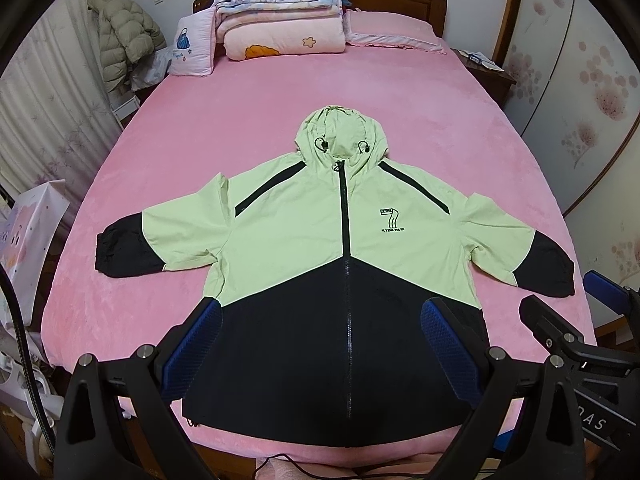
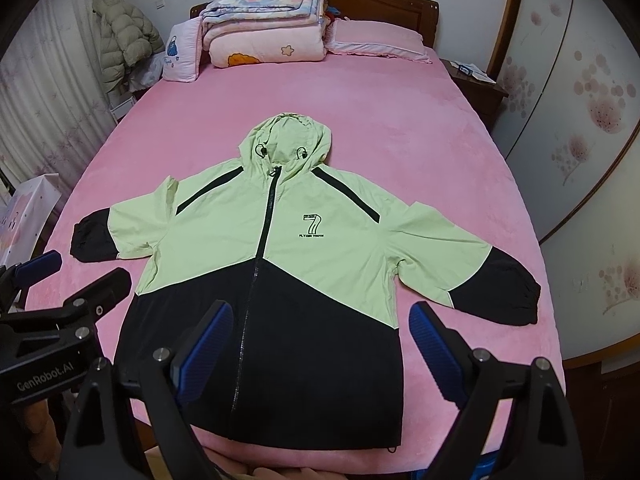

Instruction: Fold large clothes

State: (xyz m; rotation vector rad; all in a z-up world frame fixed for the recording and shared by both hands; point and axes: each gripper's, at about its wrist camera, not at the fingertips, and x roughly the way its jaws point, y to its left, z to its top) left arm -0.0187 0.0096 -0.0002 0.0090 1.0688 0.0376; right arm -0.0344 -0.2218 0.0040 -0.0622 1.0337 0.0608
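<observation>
Nearest of all, the left gripper (image 1: 320,344) hangs over the black hem with its blue pads spread wide and nothing between them; the right gripper (image 2: 320,344) hovers the same way, released and empty, its left pad over the black hem and its right pad over bare sheet. Each one shows in the other's view as well, side by side at the foot of the bed.

The jacket (image 1: 344,240) lies face up in the middle of the pink bed (image 1: 440,120), zipped closed, hood (image 1: 340,136) pointing to 12 o'clock, hem at 6 o'clock. One sleeve (image 1: 124,248) reaches out toward 9 o'clock and the other sleeve (image 1: 536,256) toward 3 o'clock, both flat with black cuffs. To my eye the folding has not begun: the garment is only spread and smoothed, and every fold of sleeves, body and hood is left to do.

Around it there is room. A stack of folded quilts (image 1: 280,12) and a pillow (image 1: 392,32) sit against the headboard at 12 o'clock, well apart from the hood. A puffy coat (image 1: 124,36) hangs at 10 o'clock, off the bed. A thin cable (image 1: 288,466) trails at the bed's near edge at 6 o'clock, near the hem, and might snag; otherwise nothing seems to block the sleeves from folding inward
</observation>
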